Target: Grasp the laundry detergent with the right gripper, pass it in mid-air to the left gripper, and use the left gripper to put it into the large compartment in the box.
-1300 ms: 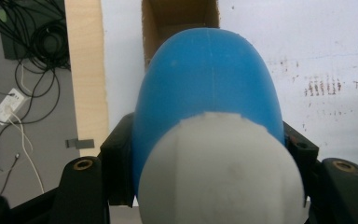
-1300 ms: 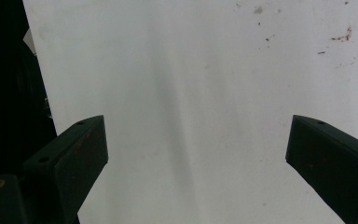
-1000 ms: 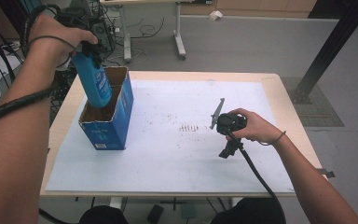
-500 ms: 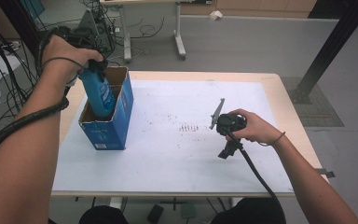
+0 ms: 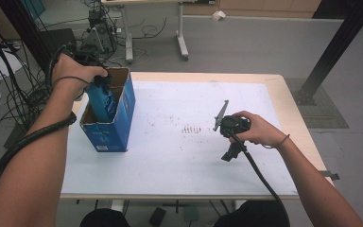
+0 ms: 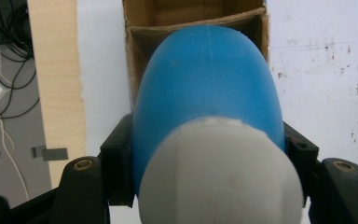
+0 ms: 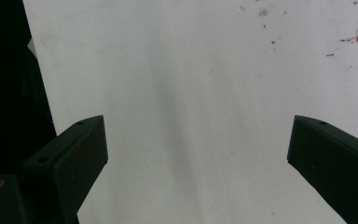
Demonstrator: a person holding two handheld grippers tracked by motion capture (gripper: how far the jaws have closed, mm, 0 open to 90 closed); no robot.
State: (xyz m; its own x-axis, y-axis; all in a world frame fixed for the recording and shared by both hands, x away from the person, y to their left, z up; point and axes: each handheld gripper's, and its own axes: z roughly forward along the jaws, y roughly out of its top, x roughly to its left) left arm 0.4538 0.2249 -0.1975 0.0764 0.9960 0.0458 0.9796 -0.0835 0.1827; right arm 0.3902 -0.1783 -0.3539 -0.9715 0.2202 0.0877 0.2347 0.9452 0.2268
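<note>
A blue bottle [image 5: 103, 101] with a white cap [image 6: 223, 177] stands partly inside an open blue cardboard box [image 5: 116, 125] at the table's left. My left gripper [image 5: 99, 84] is shut on the bottle's upper part, under the person's hand. In the left gripper view the black jaws clamp both sides of the bottle [image 6: 205, 93], and the brown box opening [image 6: 168, 14] lies beyond it. My right gripper [image 5: 226, 134] rests at the right of the table, held by the other hand. Its jaws stand wide open [image 7: 196, 154] over bare white surface, with nothing between them.
A white sheet [image 5: 179, 161] covers the wooden table [image 5: 288, 94], with small dark marks [image 5: 191, 129] near the middle. Cables [image 5: 9, 94] hang and lie on the floor at the left. Another table's legs [image 5: 182, 38] stand behind, and a black post [image 5: 335, 52] rises at the right.
My left gripper has come down with the blue bottle, from above the box to partly inside it. The right gripper has stayed where it was.
</note>
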